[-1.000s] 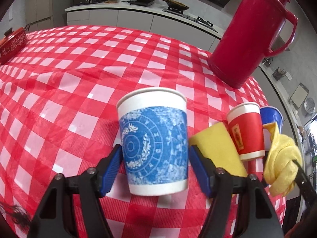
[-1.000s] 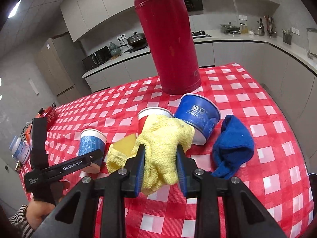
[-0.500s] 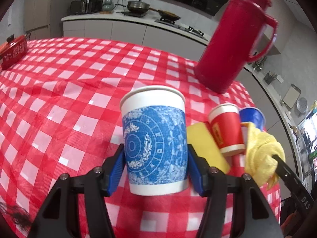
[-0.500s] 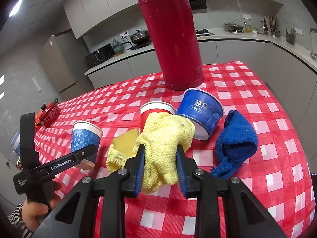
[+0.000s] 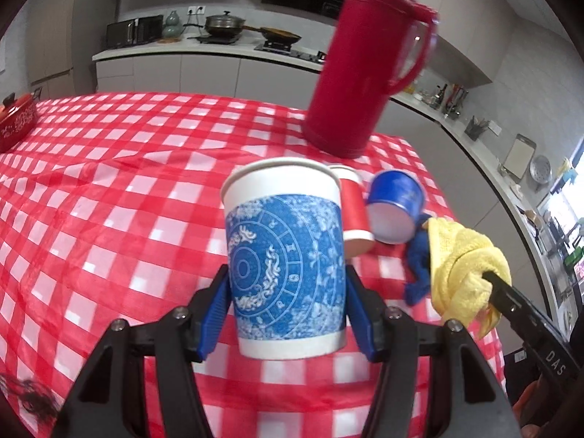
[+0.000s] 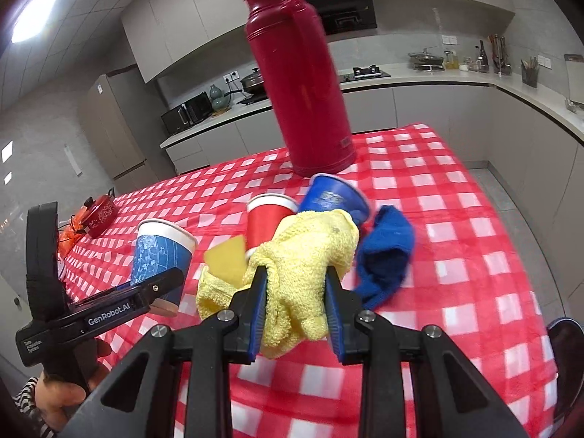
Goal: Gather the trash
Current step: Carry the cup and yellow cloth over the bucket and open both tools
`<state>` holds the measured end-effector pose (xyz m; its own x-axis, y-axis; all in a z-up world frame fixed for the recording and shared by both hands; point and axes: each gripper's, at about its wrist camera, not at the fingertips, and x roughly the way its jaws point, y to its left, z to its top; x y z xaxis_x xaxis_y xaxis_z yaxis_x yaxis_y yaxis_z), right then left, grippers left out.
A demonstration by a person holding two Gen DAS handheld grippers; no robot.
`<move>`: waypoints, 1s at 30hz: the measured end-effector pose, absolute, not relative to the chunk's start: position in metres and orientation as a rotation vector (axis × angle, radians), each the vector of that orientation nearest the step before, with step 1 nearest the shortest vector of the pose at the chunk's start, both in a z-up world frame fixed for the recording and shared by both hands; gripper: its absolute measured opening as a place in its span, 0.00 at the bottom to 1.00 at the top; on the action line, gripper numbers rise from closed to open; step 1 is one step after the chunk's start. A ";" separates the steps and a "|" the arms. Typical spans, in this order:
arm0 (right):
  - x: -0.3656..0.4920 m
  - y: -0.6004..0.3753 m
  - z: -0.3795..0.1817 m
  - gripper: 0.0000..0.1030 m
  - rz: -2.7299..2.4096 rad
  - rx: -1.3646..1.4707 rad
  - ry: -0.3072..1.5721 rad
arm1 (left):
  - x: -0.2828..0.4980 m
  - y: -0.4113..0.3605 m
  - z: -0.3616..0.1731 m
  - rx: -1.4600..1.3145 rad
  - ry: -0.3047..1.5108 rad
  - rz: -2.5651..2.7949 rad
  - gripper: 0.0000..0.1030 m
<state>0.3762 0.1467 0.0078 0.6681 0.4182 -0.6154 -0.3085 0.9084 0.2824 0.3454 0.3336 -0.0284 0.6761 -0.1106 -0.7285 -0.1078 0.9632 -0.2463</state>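
The blue-patterned paper cup [image 5: 286, 273], a second ago standing on the counter [image 5: 109, 189] with the left gripper [image 5: 288, 314] closing round it, now hangs clamped above the near edge; the right gripper [image 6: 295, 310] stays clenched on the yellow cloth [image 6: 303, 266]. Both look ready for binning.

- Grey kitchen cabinets [image 6: 430, 109] beneath a pale countertop [image 6: 419, 76].
- Tall refrigerator [image 6: 113, 127] at left.
- Bright ceiling light [image 6: 34, 14].
- Grey floor tiles [image 6: 492, 179].
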 end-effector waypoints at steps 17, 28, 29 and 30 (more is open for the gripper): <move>0.344 0.042 0.023 0.31 0.339 0.193 0.695 | 0.327 0.220 -0.001 -0.212 0.798 -0.108 0.58; 0.316 -0.066 0.026 0.31 0.192 0.259 0.677 | 0.327 0.115 -0.001 -0.147 0.827 -0.263 0.58; 0.312 -0.081 0.025 0.31 0.168 0.267 0.677 | 0.327 0.104 -0.002 -0.142 0.833 -0.282 0.58; 0.310 -0.090 0.024 0.30 0.152 0.272 0.678 | 0.327 0.093 -0.003 -0.136 0.837 -0.299 0.58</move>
<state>0.3103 -0.0898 0.0242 0.7696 0.2263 -0.5971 -0.0505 0.9537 0.2963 0.3273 0.0932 -0.0029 0.6308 -0.3136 -0.7097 0.2072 0.9496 -0.2353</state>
